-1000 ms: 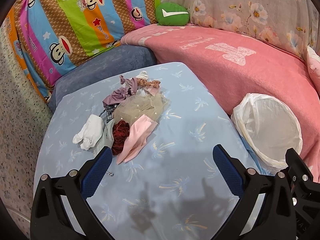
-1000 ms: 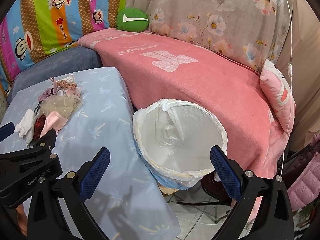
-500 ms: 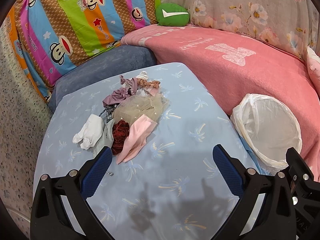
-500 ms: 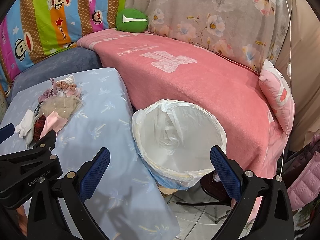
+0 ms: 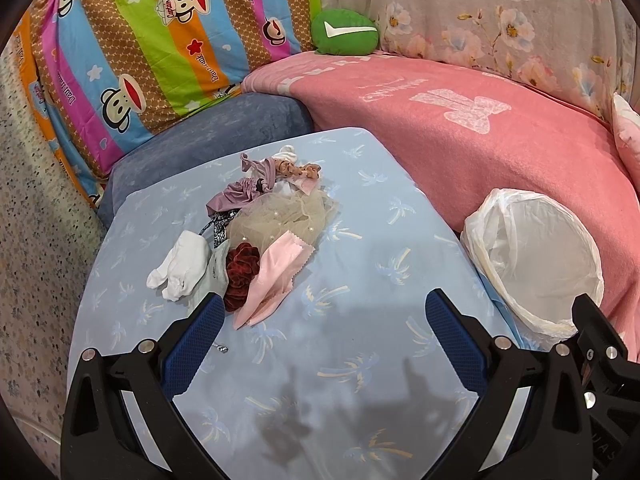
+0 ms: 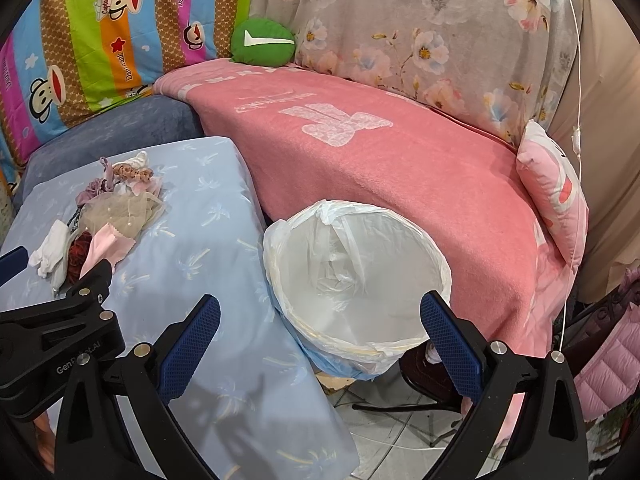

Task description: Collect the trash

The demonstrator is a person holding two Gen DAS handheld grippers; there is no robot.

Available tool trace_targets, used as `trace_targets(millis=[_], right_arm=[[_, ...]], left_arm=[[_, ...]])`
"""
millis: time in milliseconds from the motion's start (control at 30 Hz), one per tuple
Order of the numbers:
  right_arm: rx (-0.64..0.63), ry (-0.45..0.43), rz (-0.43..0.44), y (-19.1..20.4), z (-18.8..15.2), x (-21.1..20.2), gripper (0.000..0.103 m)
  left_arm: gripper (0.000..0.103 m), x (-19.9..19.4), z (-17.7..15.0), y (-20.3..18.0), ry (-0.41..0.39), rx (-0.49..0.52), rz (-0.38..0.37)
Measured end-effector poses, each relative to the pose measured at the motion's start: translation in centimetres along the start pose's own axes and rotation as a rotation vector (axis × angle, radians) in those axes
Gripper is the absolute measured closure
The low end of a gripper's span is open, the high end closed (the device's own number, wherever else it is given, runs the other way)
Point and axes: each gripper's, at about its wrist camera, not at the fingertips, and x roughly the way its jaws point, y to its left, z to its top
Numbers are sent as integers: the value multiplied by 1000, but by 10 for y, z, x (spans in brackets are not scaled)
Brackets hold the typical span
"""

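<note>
Item 1. Left gripper: nearest the lens in the left wrist view, jaws wide apart and holding nothing, blue pads raised over the table, which wears a pale blue cloth printed with palm trees.

Item 2. Right gripper: jaws likewise wide and empty, poised above the near rim of the bin; the left tool's black frame shows at 9 o'clock in the right wrist view.

Item 3. Small metal piece: lies on the cloth just beside the left pad; too small to identify.

Item 4. Trash heap, at 11 o'clock from the left gripper, all on the table:
- pink cloth swatch, zigzag-edged, nearest;
- dark red scrunchie, touching the swatch at 9 o'clock;
- white fabric piece, further toward 9 o'clock;
- beige tulle studded with pearls, behind the swatch;
- mauve ribbon tangle, at the far end, with a brownish scrunchie beside it.

Item 5. Waste bin: white plastic liner, open, standing off the table's edge at 3 o'clock, between the table and the sofa.

Item 6. Pink blanket: covers the sofa seat behind the bin.

Item 7. Green cushion: farthest, at 12 o'clock, against the monkey-print striped cover.
</note>
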Motion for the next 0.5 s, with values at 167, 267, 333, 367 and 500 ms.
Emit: trace_targets(millis=[167,267,333,367,500], right_arm=[[1,-1,0,0,0,0,6],[0,-2,0,0,0,0,6],[0,-1,0,0,0,0,6],[0,-1,0,-1,0,0,6],[2,-2,-1,0,0,0,6]], left_arm=[[7,0,0,0,-2,-2,0],[7,0,0,0,-3,-2,0],[7,0,0,0,-4,-1,0],[7,0,1,-1,-5,-1,-1],[7,1,1,-1,-5,10,-5]])
